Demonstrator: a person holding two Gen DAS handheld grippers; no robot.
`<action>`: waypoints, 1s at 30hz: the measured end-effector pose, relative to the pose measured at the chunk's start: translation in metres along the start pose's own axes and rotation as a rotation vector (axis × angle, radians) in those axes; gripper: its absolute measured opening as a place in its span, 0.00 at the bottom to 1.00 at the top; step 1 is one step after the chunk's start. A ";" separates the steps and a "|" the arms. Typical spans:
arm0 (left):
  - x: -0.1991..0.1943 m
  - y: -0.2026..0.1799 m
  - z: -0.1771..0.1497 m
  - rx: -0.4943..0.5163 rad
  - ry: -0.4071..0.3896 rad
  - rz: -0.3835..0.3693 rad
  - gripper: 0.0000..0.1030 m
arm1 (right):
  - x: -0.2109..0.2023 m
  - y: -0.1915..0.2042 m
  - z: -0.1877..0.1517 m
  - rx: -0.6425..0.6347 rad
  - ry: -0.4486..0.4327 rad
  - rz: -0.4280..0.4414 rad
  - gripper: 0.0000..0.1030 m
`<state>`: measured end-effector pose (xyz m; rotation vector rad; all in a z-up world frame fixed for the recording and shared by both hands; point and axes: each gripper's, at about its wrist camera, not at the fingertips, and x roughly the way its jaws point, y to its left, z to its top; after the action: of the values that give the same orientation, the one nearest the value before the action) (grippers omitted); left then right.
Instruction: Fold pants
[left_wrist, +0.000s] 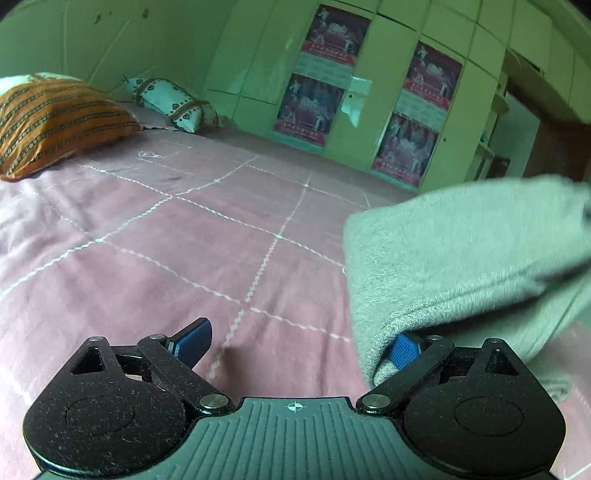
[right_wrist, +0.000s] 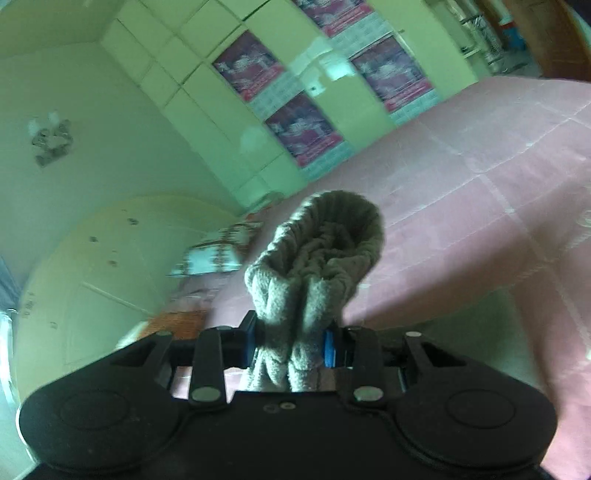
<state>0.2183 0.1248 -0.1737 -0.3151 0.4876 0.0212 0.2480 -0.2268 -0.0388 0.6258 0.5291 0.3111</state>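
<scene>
The right claw (right_wrist: 293, 345) clamps a bunched cuff of the grey pants (left_wrist: 461, 266), lifting it off the pink bed (left_wrist: 166, 258) to carry the fold over. The left claw (left_wrist: 297, 343) gapes wide, gripping nothing, cloth draped over one finger.
</scene>
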 end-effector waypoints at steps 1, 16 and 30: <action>-0.002 -0.003 0.000 0.014 0.005 -0.014 0.93 | 0.004 -0.022 -0.008 0.038 0.011 -0.055 0.24; -0.013 -0.028 -0.008 0.152 0.013 -0.233 0.93 | 0.019 -0.054 -0.006 0.159 0.062 -0.111 0.25; 0.001 -0.036 -0.016 0.224 0.047 -0.072 0.93 | 0.010 -0.031 0.005 0.134 0.044 -0.058 0.25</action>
<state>0.2153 0.0856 -0.1774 -0.1135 0.5193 -0.1108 0.2629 -0.2484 -0.0582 0.7330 0.6123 0.2365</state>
